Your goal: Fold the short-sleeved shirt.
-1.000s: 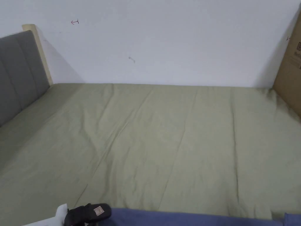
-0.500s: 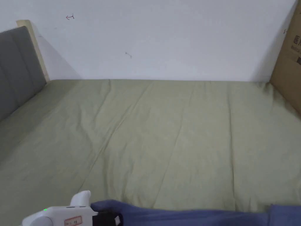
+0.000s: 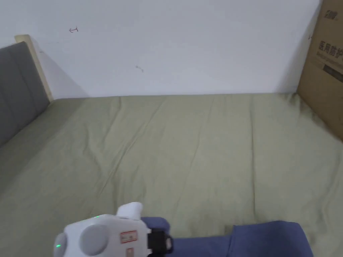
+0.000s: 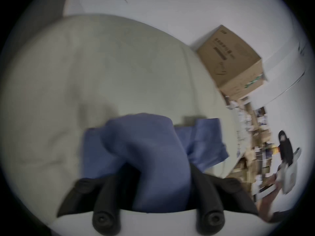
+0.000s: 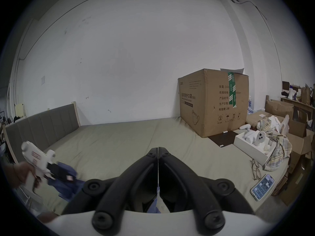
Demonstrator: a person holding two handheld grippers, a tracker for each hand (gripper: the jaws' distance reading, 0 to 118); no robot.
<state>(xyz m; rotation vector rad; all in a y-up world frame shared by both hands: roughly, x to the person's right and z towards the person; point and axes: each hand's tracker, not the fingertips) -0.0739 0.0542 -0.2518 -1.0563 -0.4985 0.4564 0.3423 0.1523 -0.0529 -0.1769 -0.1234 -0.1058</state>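
bed (image 3: 201, 144): green sheet | on it: blue shirt (image 3: 264, 239), cardboard box (image 5: 213, 101), phone (image 5: 262, 187)

- The shirt (image 3: 254, 239) was cut off by the bottom edge of the head view.
- The left gripper (image 3: 160, 241) ran off that same edge, its jaw tips hidden against the cloth.
- The left gripper view was blurred; cloth bunched between its jaws hid their tips.
- The box (image 3: 326, 73) was cut by the right edge of the head view.
- The headboard (image 3: 16, 90) was cut at the left edge.
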